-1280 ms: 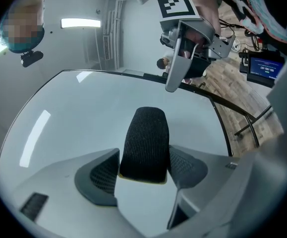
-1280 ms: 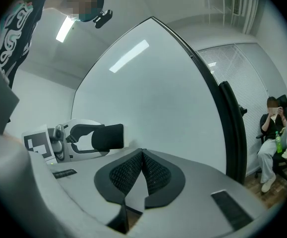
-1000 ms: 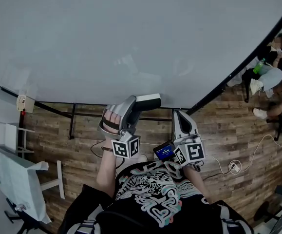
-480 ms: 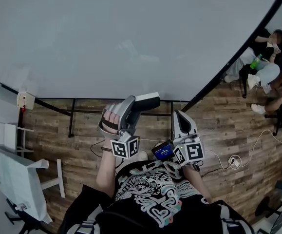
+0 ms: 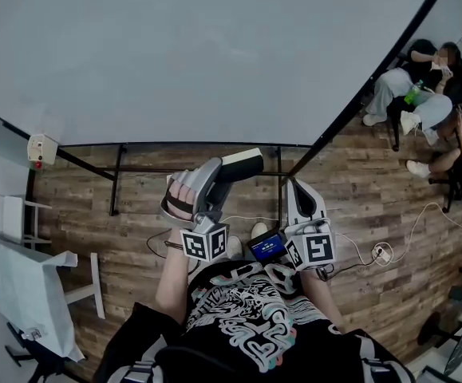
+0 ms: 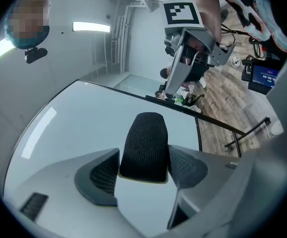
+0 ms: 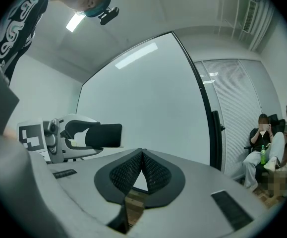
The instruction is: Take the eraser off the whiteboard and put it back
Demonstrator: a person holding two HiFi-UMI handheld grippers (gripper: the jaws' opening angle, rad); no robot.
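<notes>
Pads (image 6: 101, 175) of the left gripper (image 6: 143, 165) press on the two sides of the eraser (image 6: 144, 142), standing fairly wide because the block fills the gap between them. The right gripper (image 7: 142, 171) has its jaws closed tip to tip with nothing between them. In the left gripper view the eraser's long axis runs straight out along the jaws, with its dark felt face turned to the camera and a pale edge showing at its near end. In the head view it juts past the left gripper's tips, over the strip of wooden floor (image 5: 135, 206) just below the lower edge of the whiteboard (image 5: 215, 54), which fills the far side of the scene. The eraser looks to be off the board and held in the air; no view shows it touching the surface. The board therefore lies on the far side of the eraser, roughly on the line of its long axis, and the left gripper alone carries it. The right gripper sits just to its right, idle. Putting the eraser back probably calls for a forward reach with the left gripper, turned so that a broad face rather than the end meets the board.
</notes>
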